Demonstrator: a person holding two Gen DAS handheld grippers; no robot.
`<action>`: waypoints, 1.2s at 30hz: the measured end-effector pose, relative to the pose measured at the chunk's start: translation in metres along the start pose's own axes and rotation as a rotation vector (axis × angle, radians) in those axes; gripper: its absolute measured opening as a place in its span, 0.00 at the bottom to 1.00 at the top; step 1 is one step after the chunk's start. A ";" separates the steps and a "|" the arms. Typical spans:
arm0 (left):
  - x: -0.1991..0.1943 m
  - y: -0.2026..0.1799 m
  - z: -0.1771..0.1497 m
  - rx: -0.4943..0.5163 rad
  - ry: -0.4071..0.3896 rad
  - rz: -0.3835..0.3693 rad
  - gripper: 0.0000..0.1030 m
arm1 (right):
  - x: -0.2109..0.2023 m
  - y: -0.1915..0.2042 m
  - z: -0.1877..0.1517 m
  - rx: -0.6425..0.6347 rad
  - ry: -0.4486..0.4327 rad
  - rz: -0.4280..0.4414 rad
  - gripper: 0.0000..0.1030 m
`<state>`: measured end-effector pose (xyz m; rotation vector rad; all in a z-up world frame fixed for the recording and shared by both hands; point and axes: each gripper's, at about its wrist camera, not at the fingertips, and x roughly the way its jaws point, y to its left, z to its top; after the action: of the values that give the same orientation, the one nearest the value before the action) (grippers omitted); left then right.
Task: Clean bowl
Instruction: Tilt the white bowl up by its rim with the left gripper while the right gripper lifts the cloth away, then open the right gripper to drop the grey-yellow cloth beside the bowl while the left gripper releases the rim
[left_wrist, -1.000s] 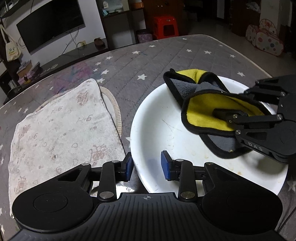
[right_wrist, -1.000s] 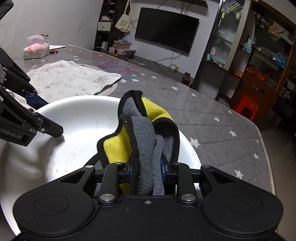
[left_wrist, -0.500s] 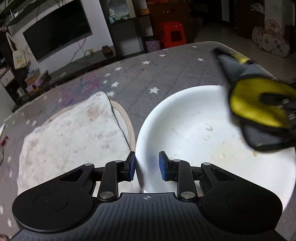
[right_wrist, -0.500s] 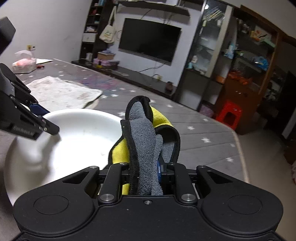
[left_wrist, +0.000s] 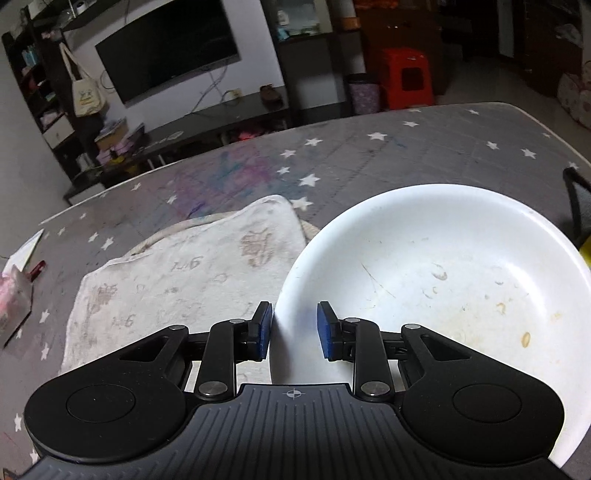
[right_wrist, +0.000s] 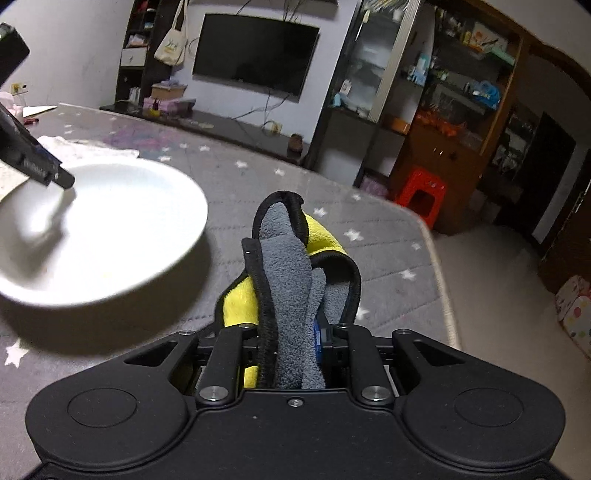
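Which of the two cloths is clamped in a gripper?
The yellow-and-grey cloth, pinched in the right gripper. The stained white cloth lies flat on the table beside the bowl.

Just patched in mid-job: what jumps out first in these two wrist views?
The big white bowl, its rim pinched by the left gripper, with yellowish smears inside. Next, the yellow-and-grey cloth bunched upright in the right gripper, held over the star-patterned table cover beside the bowl rather than in it. A stained white towel lies flat to the bowl's left in the left wrist view.
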<state>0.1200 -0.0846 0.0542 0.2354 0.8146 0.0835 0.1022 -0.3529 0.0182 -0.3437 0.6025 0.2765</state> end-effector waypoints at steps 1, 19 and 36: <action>0.000 0.000 -0.001 0.000 -0.004 0.001 0.26 | 0.004 0.003 0.000 0.004 0.004 0.015 0.19; -0.026 0.001 -0.017 -0.031 -0.067 -0.011 0.51 | -0.001 0.028 0.013 -0.014 -0.024 0.106 0.42; -0.095 -0.005 -0.057 -0.096 -0.175 -0.030 0.77 | -0.048 0.033 0.002 0.135 -0.025 0.035 0.77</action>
<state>0.0136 -0.0953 0.0826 0.1380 0.6383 0.0723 0.0541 -0.3297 0.0404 -0.1992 0.6002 0.2721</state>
